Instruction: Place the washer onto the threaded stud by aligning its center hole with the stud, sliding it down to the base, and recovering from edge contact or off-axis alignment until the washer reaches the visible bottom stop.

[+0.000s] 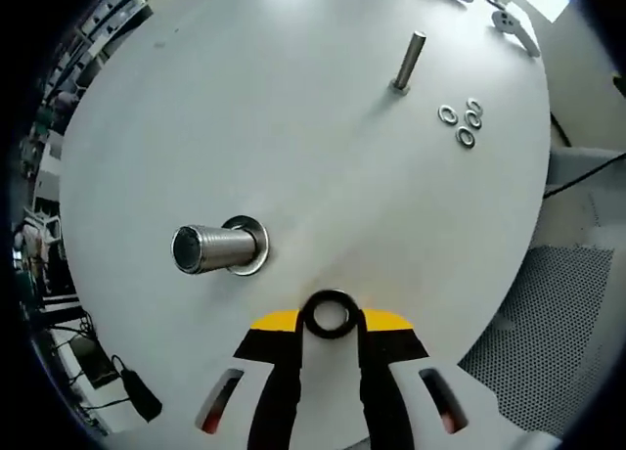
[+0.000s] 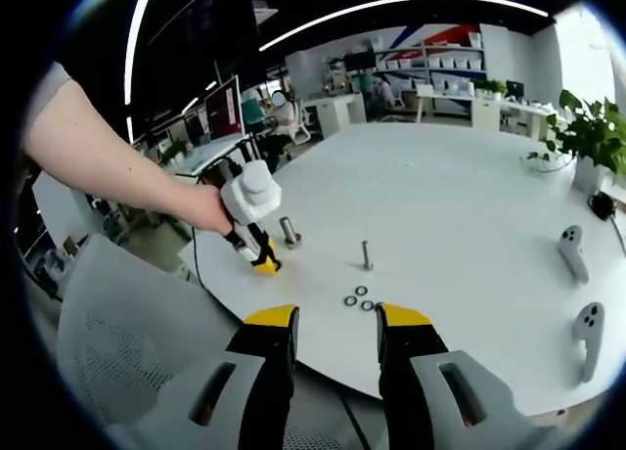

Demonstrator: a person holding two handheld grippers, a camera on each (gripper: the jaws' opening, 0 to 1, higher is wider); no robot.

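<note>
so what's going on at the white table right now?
A person is working with a handheld gripper in each hand. The left gripper holds a dark ring-shaped washer between its yellow-tipped fingers, close to the wide threaded metal stud, which already has a silver washer at its base. The dark washer is not on the stud yet. A thinner metal stud and a cluster of small silver washers sit further along the round white table. The right gripper hangs open at the table edge, holding nothing.

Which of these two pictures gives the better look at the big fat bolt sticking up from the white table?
The left gripper view: the thick stud stands close and large, its threads and a washer at its base clear. In the right gripper view it is small and far, beside the left gripper.
</note>
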